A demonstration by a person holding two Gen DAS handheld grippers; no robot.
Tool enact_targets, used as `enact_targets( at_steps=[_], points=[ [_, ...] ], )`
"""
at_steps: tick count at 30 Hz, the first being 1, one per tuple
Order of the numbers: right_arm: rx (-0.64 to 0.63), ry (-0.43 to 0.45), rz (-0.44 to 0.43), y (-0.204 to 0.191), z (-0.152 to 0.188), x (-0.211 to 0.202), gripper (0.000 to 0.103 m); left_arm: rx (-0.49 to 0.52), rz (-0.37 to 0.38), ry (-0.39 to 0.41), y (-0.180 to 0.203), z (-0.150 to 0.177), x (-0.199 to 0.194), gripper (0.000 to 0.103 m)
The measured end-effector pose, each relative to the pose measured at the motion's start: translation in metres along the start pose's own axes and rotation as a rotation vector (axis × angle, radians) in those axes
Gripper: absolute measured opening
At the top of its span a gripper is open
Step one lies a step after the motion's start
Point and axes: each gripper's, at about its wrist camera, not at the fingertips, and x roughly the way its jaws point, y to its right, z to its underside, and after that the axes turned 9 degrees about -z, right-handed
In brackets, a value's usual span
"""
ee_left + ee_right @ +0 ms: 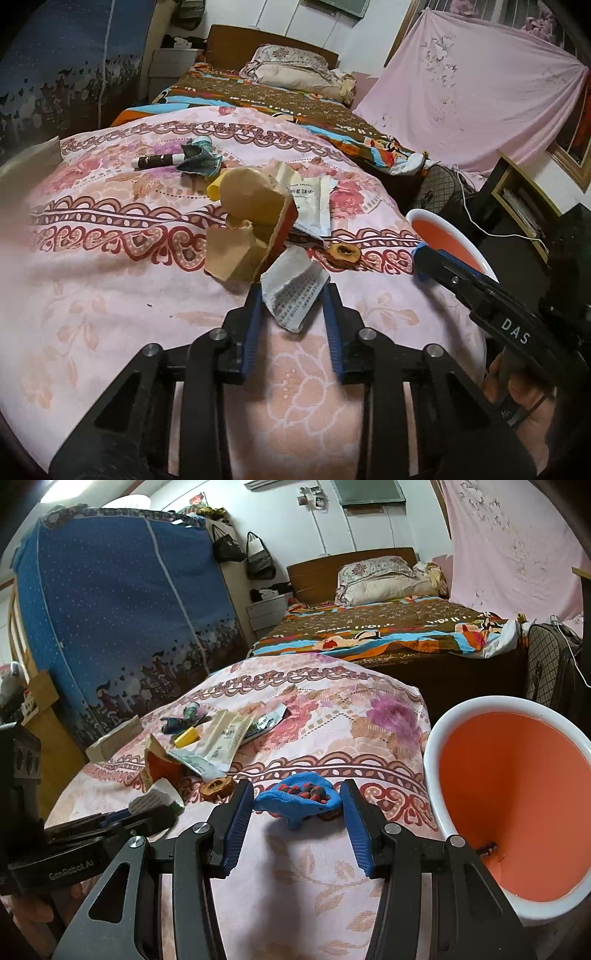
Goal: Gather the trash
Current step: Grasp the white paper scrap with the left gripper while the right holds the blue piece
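Trash lies on a pink floral cloth. My left gripper is open, its blue fingers either side of a crumpled printed paper. Just beyond are a torn brown paper bag, a white sachet, a yellow cap, a dark tube and a brown round scrap. My right gripper is open around a blue wrapper with red and dark bits. An orange bin with a white rim stands right of it, also in the left wrist view.
A bed with a brown patterned cover and pillow lies behind. A blue fabric wardrobe stands at the left. A checked bag and a pink hanging sheet are at the right. A cardboard box sits at the cloth's left edge.
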Motion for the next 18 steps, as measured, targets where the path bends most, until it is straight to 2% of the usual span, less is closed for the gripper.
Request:
enact_targets(
  at_steps=[8, 13, 18],
  points=[
    [-0.005, 0.016, -0.018, -0.001, 0.003, -0.003, 0.046, 0.098, 0.008, 0.125, 0.014, 0.01, -0.021, 0.01],
    [-0.045, 0.059, -0.017, -0.011, 0.005, -0.011, 0.046, 0.085, 0.018, 0.161, 0.011, 0.009, -0.027, 0.009],
    [-0.099, 0.189, 0.011, -0.021, 0.002, -0.034, 0.046, 0.073, 0.087, 0.297, 0.017, 0.002, -0.054, 0.009]
  ],
)
